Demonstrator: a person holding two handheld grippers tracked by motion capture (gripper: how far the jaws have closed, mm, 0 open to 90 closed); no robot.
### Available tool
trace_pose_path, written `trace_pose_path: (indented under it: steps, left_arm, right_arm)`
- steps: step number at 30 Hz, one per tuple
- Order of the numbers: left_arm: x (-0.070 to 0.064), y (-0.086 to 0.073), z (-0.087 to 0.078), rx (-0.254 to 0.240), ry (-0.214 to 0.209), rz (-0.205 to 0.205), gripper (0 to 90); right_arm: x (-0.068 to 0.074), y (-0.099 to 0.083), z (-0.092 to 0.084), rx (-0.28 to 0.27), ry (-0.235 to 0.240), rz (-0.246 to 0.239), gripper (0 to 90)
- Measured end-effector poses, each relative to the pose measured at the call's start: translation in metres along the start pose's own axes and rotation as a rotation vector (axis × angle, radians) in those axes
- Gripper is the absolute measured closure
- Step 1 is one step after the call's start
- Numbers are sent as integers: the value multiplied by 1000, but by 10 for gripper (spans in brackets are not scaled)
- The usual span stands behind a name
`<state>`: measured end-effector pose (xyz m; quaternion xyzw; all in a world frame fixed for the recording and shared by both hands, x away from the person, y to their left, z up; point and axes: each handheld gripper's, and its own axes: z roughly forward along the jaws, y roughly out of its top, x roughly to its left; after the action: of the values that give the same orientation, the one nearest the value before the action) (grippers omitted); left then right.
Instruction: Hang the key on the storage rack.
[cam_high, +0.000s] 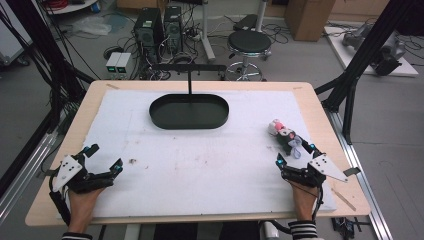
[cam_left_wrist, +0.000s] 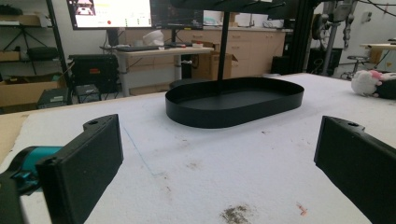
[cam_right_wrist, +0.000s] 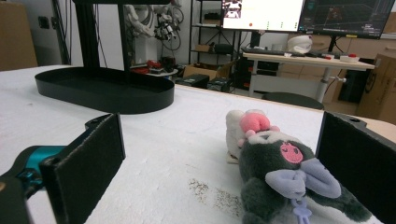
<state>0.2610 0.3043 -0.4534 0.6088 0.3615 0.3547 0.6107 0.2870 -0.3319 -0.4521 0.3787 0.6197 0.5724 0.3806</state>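
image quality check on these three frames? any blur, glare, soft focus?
High view: even overhead light, soft overall, plush toy small and low in detail. Left gripper view: black tray fairly sharp, the near jaws soft, monitor in the background blown out. Right gripper view: plush toy reasonably sharp, near jaws blurred, screens bright; no hard shadows on the white mat.

left gripper (cam_high: 104, 157): near-left corner of worktop, fingers (cam_left_wrist: 81, 163) spread wide, nothing between | right gripper (cam_high: 296, 152): near-right corner, fingers (cam_right_wrist: 88, 158) wide apart | both hands low, forearms entering from near edge
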Motion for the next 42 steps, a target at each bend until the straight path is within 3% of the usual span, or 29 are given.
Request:
trace_pose_path:
  steps: [7,29,33,39,42]
  left_arm:
    - [-1,0,0,-3,-4,7,17]
    - [0,0,1,8,-1,2,17]
    - [0,0,1,10,-2,0,17]
    - [1,1,1,13,-2,-5,17]
    - [1,1,2,17,-1,-11,17]
  right_arm:
    - [-2,-1,-2,-33,0,10,4]
    - [-3,0,-1,-20,13,18,3]
    - [-4,4,-1,3,12,13,3]
    - [-10,21,-3,45,14,2,4]
    - [-19,37,2,90,39,-4,4]
